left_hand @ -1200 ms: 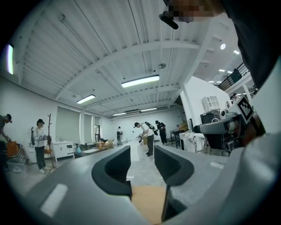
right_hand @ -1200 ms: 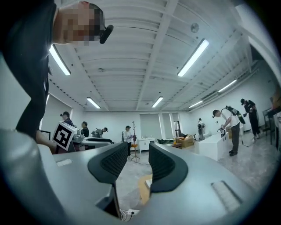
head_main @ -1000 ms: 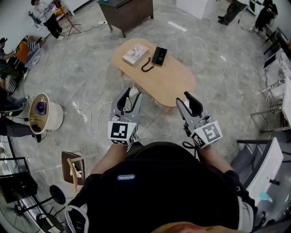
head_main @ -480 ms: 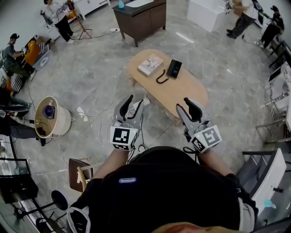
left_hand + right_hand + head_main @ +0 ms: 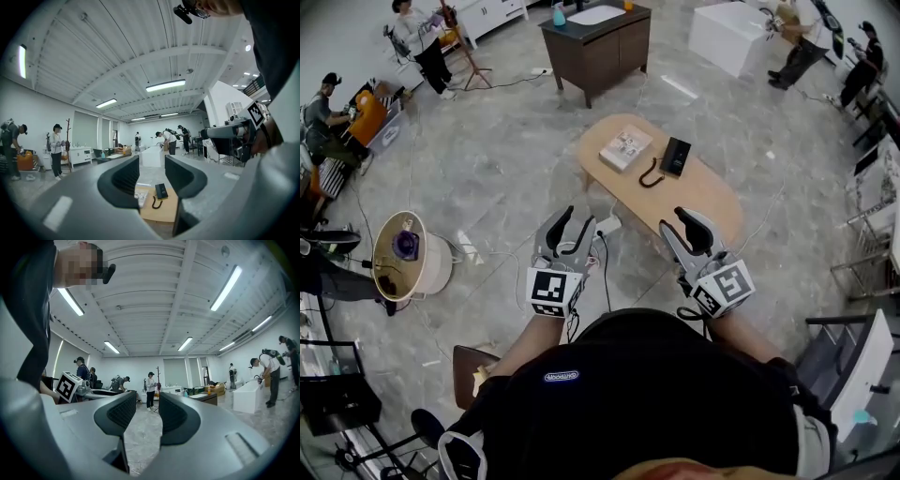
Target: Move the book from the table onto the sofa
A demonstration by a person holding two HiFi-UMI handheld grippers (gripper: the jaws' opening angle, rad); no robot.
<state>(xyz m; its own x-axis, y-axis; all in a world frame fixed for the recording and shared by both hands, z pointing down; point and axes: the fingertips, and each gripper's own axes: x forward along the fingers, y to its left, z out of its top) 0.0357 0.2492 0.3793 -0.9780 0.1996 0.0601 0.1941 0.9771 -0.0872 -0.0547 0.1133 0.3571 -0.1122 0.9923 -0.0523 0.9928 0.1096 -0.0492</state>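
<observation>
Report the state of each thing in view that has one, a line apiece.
book, closed, lying flat on the table, untouched.
left gripper, jaws apart, nothing between them.
right gripper, jaws apart, nothing between them.
black device, flat on the table, beside the book.

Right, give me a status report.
Left gripper and right gripper open, empty. Book flat on table, beside black device, not yet reached. Power strip on floor before table.
</observation>
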